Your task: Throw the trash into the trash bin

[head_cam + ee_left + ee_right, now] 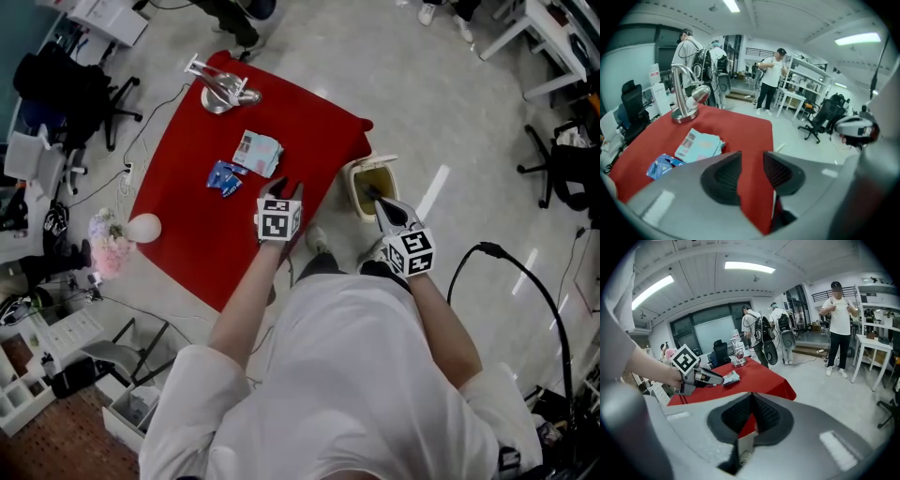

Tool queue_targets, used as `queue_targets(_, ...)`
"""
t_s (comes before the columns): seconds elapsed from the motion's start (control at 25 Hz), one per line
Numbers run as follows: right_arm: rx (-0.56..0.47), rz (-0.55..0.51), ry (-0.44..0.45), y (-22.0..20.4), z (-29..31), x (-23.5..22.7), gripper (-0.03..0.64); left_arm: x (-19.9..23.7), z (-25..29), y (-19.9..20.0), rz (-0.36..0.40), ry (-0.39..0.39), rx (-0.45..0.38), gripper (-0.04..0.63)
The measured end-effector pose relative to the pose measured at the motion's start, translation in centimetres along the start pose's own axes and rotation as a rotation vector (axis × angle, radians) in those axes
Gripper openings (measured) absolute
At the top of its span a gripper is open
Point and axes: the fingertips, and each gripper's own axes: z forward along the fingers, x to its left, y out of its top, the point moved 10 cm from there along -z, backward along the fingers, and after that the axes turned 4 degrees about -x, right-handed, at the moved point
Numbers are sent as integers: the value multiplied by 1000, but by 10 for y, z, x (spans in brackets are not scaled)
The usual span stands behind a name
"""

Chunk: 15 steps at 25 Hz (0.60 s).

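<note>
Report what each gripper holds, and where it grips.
Nothing is held: the left gripper is open over the red tablecloth, and the right gripper is shut and empty.

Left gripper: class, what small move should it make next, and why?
Probably ease the left gripper forward to the light blue packet. Its jaws stand apart and empty above the red table, and the packet lies just ahead, not yet picked up.

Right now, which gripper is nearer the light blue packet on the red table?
Left. The left gripper hovers over the red table, just short of the light blue packet. The right gripper is off the table, at the trash bin.
</note>
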Motion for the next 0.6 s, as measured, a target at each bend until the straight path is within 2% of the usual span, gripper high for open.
queue_targets(0.24,13,4,-2,6,24,12,2,34,5,3,72,45,42,178)
queue_targets(0.48,32,15,-23,5,32,19,2,63,31,-14,223,117,101,205)
queue_targets(0.6,45,22,-39,2,32,21,2,77,46,-20,265,131,139,215)
